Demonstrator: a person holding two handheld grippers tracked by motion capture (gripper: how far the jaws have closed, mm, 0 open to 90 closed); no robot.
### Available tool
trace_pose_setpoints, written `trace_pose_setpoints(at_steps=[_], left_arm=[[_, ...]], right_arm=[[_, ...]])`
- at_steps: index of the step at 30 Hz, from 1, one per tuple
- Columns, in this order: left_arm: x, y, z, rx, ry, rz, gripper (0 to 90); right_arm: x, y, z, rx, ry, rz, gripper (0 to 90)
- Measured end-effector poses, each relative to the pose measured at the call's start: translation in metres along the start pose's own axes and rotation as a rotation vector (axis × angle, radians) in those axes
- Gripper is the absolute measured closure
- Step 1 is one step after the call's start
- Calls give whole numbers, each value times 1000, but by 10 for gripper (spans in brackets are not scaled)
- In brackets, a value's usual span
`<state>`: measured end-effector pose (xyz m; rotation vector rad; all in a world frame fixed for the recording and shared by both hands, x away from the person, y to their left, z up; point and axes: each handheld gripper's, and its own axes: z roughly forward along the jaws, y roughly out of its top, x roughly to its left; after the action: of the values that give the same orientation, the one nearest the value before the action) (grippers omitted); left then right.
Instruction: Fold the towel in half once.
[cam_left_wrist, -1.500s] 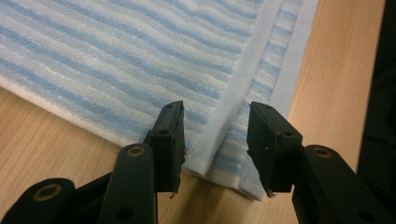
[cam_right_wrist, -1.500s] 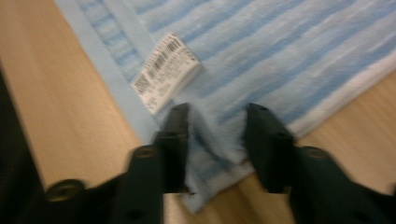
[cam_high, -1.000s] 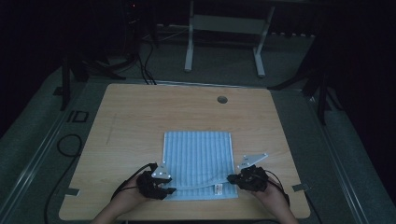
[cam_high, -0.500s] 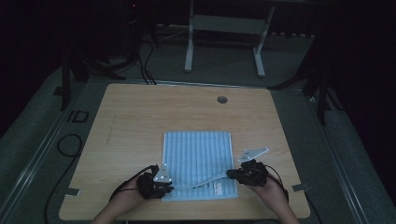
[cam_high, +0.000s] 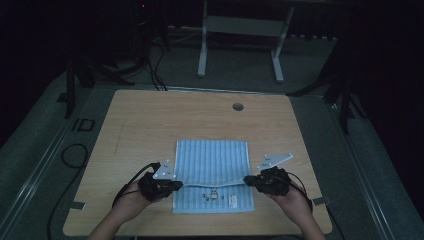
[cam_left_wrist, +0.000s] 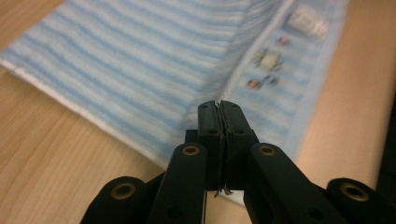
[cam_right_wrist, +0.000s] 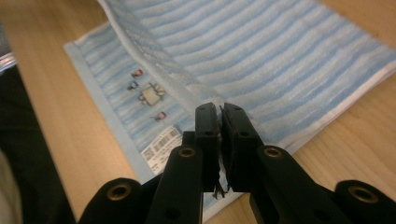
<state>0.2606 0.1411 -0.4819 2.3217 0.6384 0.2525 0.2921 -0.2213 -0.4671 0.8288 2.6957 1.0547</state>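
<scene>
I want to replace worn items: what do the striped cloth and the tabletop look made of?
The cloth looks like soft woven cotton terry, matt, with ribbed blue and white stripes, a hemmed edge and a sewn-on label. The tabletop looks like light wood-grain laminate or veneer, smooth with a low sheen; which one is unclear.

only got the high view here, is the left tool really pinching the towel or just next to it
Observer: Pinching it. In the left gripper view the left tool is shut on the near hem of the towel, lifted off the lower layer.
Operator: and the right one
Observer: Same. The right tool is clamped on that raised hem.
Operator: whats that speck near the front edge
Observer: A small embroidered motif, with a white barcode label beside it.
</scene>
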Motion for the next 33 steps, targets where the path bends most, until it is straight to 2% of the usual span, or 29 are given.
trace_pose_setpoints(at_steps=[3,6,7,9,12,13,19,21,23,24,26,30,33], left_arm=[[-9,2,-9,-8,-9,29,889],[-18,-4,-7,16,-27,49,888],[-18,-7,-4,22,-58,38,888],[-21,-13,4,44,-63,32,887],[-23,-22,19,78,-106,5,886],[-25,-25,24,94,-118,13,886],[-29,-33,39,138,-146,-2,881],[-28,-35,40,137,-143,-5,879],[-27,-34,36,114,-146,-29,880],[-26,-32,33,105,-136,-16,880],[-26,-31,30,92,-126,-23,881],[-27,-24,17,54,-122,-27,880],[-30,-24,14,56,-132,-16,880]], right_arm=[[7,-3,-11,-19,-2,-3,851],[15,-15,-11,-5,12,6,850],[17,-20,-8,6,17,7,850],[19,-32,-2,31,31,23,850],[20,-47,10,61,62,60,849],[20,-50,14,75,62,67,848],[19,-64,29,129,77,89,842],[20,-65,31,135,77,86,837],[21,-67,31,122,74,92,839],[21,-67,30,122,71,88,842],[22,-66,28,117,62,82,844],[26,-53,12,75,35,49,844],[29,-49,1,45,25,44,844]])
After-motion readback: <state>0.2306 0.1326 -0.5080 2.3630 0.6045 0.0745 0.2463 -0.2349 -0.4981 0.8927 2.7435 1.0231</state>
